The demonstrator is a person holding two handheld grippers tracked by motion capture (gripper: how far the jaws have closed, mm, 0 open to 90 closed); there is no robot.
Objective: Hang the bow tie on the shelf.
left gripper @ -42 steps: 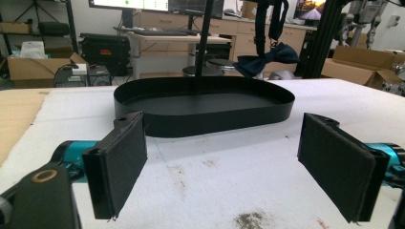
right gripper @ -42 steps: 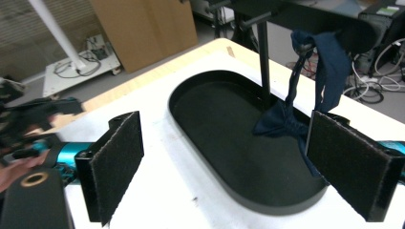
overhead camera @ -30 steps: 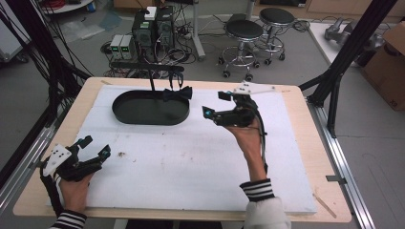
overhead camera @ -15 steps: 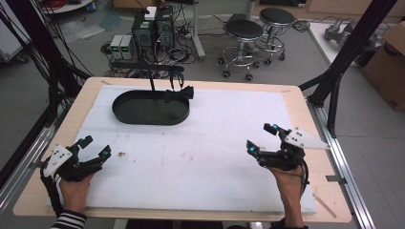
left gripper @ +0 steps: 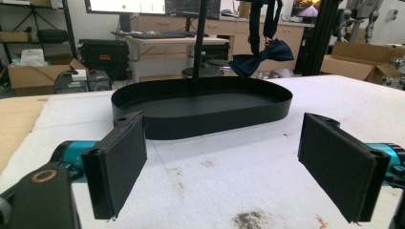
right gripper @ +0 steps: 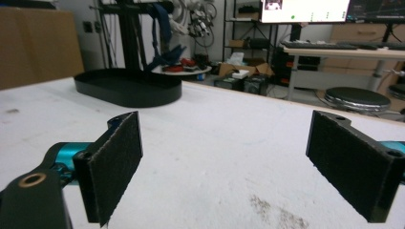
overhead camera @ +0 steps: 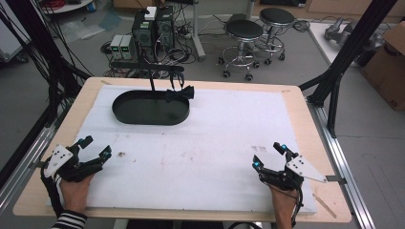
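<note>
A black oval tray [overhead camera: 128,113] sits on the far left of the white mat. A thin black stand [overhead camera: 153,81] rises from it, and a dark blue bow tie [overhead camera: 180,93] hangs from the stand over the tray's right end. My left gripper [overhead camera: 95,147] rests open at the front left with nothing in it. The tray's wall [left gripper: 215,119] and the bow tie [left gripper: 260,55] lie ahead of the left gripper [left gripper: 227,164]. At the front right my right gripper [overhead camera: 268,155] is open and holds nothing. From the right gripper [right gripper: 229,167], the tray [right gripper: 129,90] and bow tie [right gripper: 167,55] are far off.
The white foam mat [overhead camera: 215,138] covers most of the wooden table [overhead camera: 305,124]. Black frame posts [overhead camera: 334,86] stand at both sides. Stools [overhead camera: 244,31], computer boxes [overhead camera: 143,28] and cables are on the floor beyond the far edge.
The right gripper pulled back from beside the stand and bow tie to the table's front right, still open. The left gripper has stayed put.
</note>
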